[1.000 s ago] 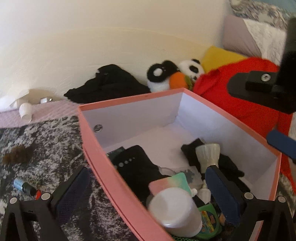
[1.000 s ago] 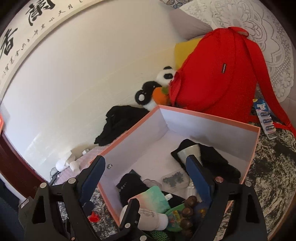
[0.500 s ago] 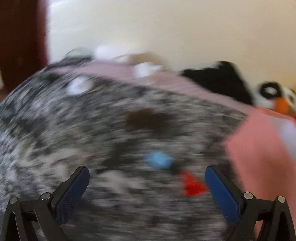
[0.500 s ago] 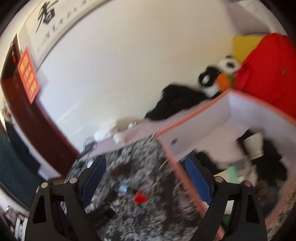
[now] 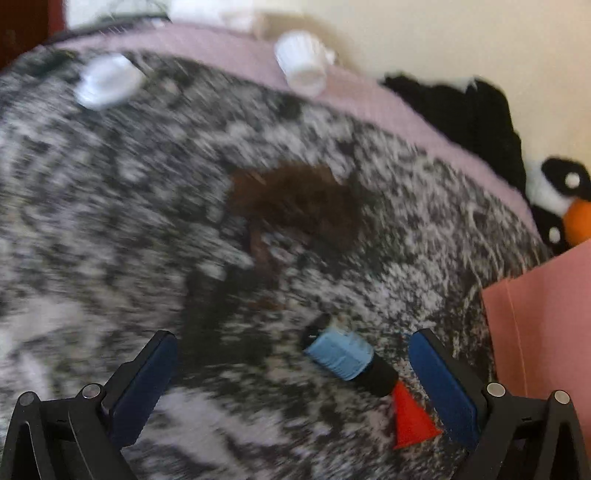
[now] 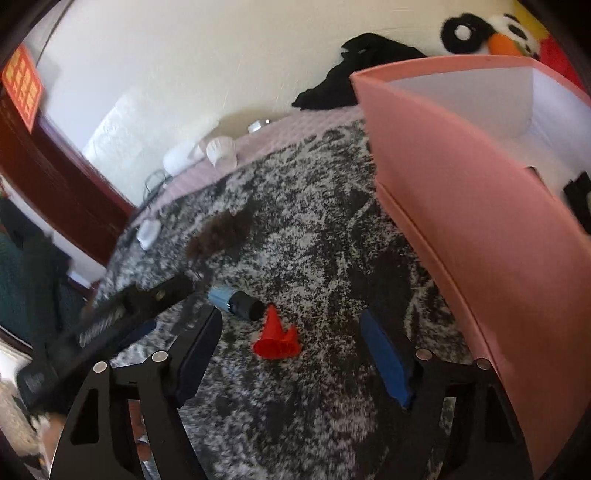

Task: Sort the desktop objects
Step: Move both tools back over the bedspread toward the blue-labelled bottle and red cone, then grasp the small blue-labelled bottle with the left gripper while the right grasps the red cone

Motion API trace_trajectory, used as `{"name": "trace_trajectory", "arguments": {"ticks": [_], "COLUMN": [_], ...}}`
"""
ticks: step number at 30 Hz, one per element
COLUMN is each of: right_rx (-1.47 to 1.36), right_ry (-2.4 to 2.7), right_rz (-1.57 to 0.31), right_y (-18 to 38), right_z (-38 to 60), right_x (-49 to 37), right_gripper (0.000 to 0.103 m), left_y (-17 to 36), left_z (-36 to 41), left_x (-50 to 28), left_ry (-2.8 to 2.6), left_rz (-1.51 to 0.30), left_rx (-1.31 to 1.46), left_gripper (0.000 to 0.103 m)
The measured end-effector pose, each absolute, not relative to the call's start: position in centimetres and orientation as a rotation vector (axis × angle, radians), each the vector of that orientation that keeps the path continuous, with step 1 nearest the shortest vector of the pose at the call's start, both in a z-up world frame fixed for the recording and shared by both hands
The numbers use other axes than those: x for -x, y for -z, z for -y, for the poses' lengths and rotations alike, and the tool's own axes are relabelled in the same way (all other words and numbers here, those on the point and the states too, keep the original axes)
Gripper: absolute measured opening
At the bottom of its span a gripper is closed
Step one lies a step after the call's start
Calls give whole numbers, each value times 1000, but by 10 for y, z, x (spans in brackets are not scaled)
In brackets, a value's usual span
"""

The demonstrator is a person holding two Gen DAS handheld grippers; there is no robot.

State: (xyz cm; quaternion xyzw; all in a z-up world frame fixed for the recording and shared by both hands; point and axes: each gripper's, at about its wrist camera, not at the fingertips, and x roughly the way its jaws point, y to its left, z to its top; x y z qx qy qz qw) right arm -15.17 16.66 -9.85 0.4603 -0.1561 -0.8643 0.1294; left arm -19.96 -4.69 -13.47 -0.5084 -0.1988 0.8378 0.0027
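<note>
A small blue-and-black cylinder [image 5: 349, 360] lies on the black-and-white mottled cloth, with a red cone-shaped piece [image 5: 410, 419] beside it. My left gripper [image 5: 291, 384] is open and empty, low over the cloth, with the cylinder and cone between its pads toward the right one. My right gripper [image 6: 291, 354] is open and empty; the red cone [image 6: 275, 334] lies between its pads and the cylinder [image 6: 236, 301] just beyond. The pink box [image 6: 476, 206] stands to the right. A brown fuzzy tuft [image 5: 295, 201] lies further off.
The left gripper's black frame [image 6: 110, 321] crosses the right wrist view at left. White cups [image 5: 301, 62] and a white object [image 5: 105, 79] lie near the pink quilted strip. Black clothing [image 6: 354, 70] and a panda plush [image 6: 491, 31] lie against the wall.
Both grippers swung left from over the pink box down to the cloth. The cylinder and red cone now lie close between the pads. Both stay open.
</note>
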Motion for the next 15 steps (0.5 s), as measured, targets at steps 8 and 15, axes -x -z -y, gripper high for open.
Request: {"name": "trace_trajectory", "arguments": {"ticks": [8,15], "right_rx": [-1344,-1336], "right_ry": [2506,2489], "right_rz": [293,97], "right_y": [115,137], "right_z": [-143,-121], "right_x": [160,163], "right_gripper": [76,51], "left_y": [153,152], "left_z": [1,-10], "left_x": [216,209], "left_ry": [-2666,-2700], "left_rz": [411,139], "left_rx": [1564,1451], "left_gripper": [101,42]}}
